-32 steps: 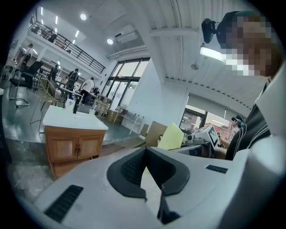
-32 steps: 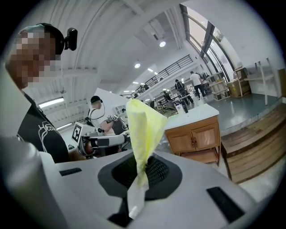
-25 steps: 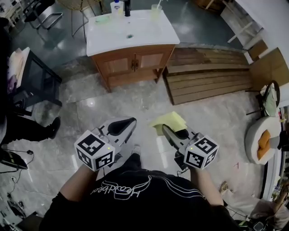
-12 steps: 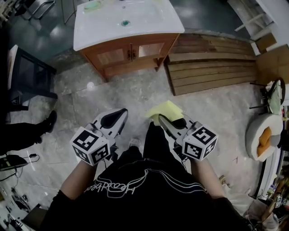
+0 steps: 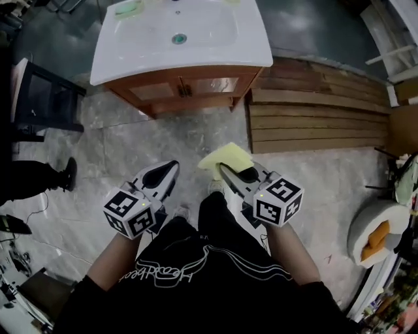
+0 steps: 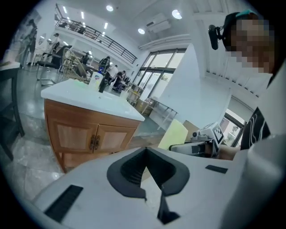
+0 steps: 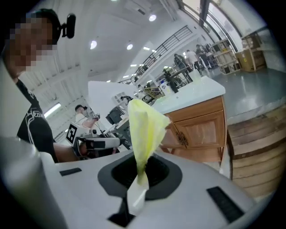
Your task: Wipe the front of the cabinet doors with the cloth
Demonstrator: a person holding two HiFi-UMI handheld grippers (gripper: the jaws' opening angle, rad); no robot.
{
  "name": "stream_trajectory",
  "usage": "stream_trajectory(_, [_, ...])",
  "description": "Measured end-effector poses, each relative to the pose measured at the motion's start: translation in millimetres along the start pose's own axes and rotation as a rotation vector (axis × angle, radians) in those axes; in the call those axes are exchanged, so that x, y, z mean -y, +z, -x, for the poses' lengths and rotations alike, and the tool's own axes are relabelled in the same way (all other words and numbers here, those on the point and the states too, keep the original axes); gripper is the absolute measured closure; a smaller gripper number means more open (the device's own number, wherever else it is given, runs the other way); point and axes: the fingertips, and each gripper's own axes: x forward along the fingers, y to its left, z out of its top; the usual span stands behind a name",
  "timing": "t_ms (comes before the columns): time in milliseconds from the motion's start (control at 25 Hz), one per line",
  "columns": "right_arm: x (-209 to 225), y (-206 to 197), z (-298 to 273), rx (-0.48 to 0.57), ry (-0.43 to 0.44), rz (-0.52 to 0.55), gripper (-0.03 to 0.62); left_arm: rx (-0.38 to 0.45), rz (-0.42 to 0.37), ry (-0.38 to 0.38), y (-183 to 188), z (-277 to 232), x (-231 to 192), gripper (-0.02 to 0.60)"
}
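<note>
R tool (image 7: 140, 167) pinching yellow cloth (image 7: 143, 125); L tool (image 6: 145, 151) closed, empty. Cabinet doors (image 7: 201, 129) ahead: fronts clear in gripper views, thin sliver in head view.

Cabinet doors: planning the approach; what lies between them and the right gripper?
Only bare marble floor, seen in the head view, separates the cabinet doors from the right gripper holding the yellow cloth.

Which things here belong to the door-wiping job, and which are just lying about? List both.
Job: yellow cloth, held in the right gripper; wooden cabinet doors.
Lying about: wooden pallet; green dish on the sink top; black table.
</note>
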Motion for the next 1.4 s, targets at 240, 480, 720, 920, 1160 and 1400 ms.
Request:
stream_trajectory(240, [60.0,-5.7,-13.9,-0.103,0.03,0.054,0.554,0.067,0.088,0.081,-1.7,-50.4,-20.7,0.575])
stream_trajectory(480, [123.7,-4.4,-46.8,-0.128,0.01,0.025,0.554,0.106,0.082,0.102,-4.8,-102.4,-56.0,0.575])
stream_trajectory(720, [154.0,5.0,-101.6,-0.139,0.014,0.035,0.554,0.146,0.127,0.146,-13.9,-125.4,-111.0,0.575])
stream_trajectory(920, [169.2,17.3,-146.4,-0.14,-0.006,0.103,0.554,0.139,0.102,0.16,-18.5,-137.5,-141.7,0.575])
stream_trajectory(1160, [171.3,29.8,-197.0,-0.146,-0.003,0.156,0.554,0.146,0.1,0.181,-16.4,-142.4,-169.4,0.575])
stream_trajectory(1400, [179.0,26.7,-243.6,-0.195,-0.013,0.253,0.554,0.152,0.113,0.192,-17.8,-145.7,-189.1,0.575])
